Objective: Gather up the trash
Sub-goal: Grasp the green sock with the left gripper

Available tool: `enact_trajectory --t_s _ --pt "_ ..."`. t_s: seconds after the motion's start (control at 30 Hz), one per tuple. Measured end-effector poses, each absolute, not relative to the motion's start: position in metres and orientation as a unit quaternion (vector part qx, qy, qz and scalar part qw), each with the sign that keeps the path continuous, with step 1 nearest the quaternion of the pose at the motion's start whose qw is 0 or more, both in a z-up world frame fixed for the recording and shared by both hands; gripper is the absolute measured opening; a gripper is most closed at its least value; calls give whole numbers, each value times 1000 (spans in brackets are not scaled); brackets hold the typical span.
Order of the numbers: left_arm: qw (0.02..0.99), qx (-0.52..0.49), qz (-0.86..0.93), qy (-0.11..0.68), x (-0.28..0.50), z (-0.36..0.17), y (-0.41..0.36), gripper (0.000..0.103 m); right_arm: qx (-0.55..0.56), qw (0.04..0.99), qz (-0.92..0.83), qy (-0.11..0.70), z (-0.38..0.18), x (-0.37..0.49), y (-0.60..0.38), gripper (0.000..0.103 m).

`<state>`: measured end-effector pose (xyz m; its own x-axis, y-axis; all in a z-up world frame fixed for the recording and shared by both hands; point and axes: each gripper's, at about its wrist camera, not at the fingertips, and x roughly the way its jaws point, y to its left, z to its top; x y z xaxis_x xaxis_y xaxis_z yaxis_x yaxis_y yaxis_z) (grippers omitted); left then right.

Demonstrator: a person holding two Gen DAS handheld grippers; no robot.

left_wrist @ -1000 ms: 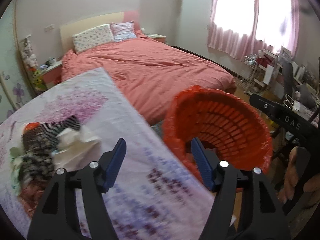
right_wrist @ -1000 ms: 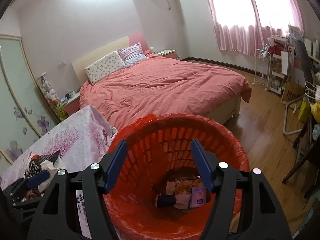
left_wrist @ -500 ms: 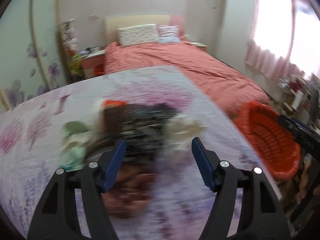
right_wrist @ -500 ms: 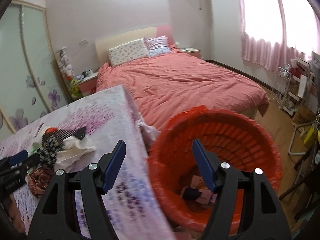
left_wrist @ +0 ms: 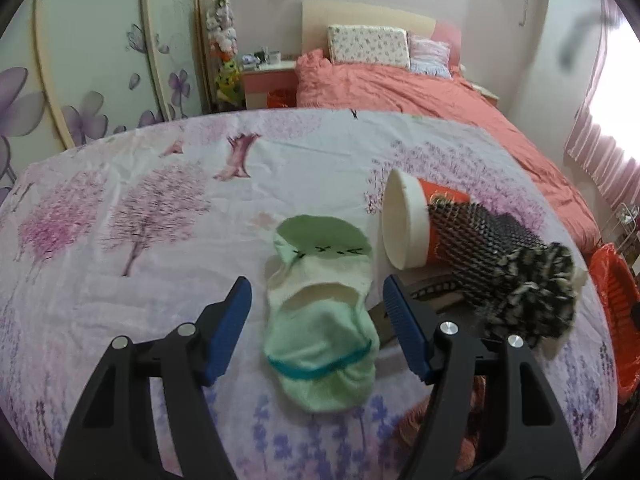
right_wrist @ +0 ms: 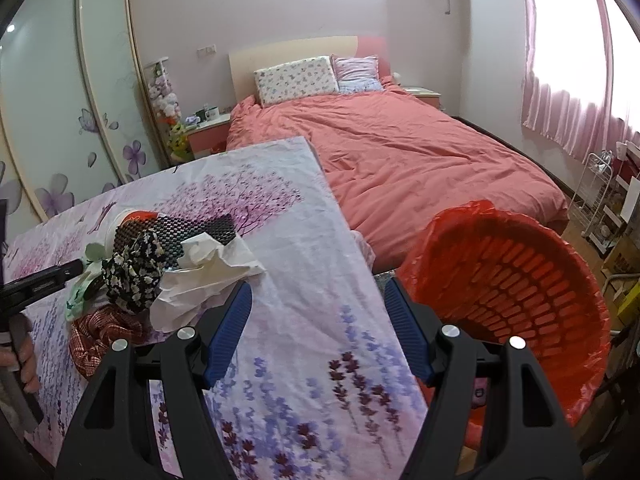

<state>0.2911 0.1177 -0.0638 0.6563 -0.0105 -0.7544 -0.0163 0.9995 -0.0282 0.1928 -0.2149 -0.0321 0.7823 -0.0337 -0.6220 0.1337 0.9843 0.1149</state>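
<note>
In the left wrist view my left gripper (left_wrist: 318, 310) is open over the flowered table (left_wrist: 140, 220). A pale green sock (left_wrist: 320, 320) lies flat between its blue fingers (left_wrist: 236, 320), untouched by the pads. To the right, a paper cup (left_wrist: 404, 224) lies on its side in a black mesh sleeve (left_wrist: 472, 248), beside a black-and-white cloth (left_wrist: 532, 292). My right gripper (right_wrist: 318, 306) is open and empty above the table's near edge. A crumpled white tissue (right_wrist: 208, 272) lies just left of it. The red lined bin (right_wrist: 508, 292) stands on the floor at its right.
A red plaid cloth (right_wrist: 104, 332) lies at the front of the pile. A pink bed (right_wrist: 400, 152) fills the room behind the table. At the left edge, a hand (right_wrist: 20, 356) holds the left gripper (right_wrist: 44, 280). A wire rack (right_wrist: 600, 200) stands by the curtained window.
My left gripper swung left from beside the bin to over the pile and now straddles the green sock. The right gripper shifted left off the bin's mouth to the table edge.
</note>
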Motion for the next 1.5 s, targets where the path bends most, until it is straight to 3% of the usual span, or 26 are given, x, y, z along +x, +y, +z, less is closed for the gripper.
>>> enact_trajectory --t_s 0.1,0.3,0.37,0.47,0.6,0.67,0.83,0.93,1.03,1.5 --pt "901 -9 2 434 305 -79 114 67 72 940 -41 330 -33 197 -209 69" --pt "896 -3 3 443 310 -90 123 50 65 939 -33 336 -37 199 -201 69" --pt "897 5 5 442 308 -89 127 37 67 938 -31 339 -39 201 -198 69" --pt "896 2 10 445 306 -88 138 26 69 937 -26 341 -41 201 -194 69" --pt "896 -4 28 443 300 -87 161 33 67 937 -20 342 -42 200 -190 69" --pt "897 -10 33 441 298 -87 164 45 66 937 -17 342 -42 202 -185 69" --pt "898 -35 15 438 298 -88 155 46 64 937 -8 345 -43 203 -175 69" --pt "901 -27 17 432 297 -88 145 36 57 937 -6 346 -42 204 -170 69" --pt "902 -12 20 431 296 -87 142 11 58 937 -5 345 -42 205 -168 69" --pt "899 -12 74 431 288 -86 193 11 109 930 8 352 -45 234 -154 69"
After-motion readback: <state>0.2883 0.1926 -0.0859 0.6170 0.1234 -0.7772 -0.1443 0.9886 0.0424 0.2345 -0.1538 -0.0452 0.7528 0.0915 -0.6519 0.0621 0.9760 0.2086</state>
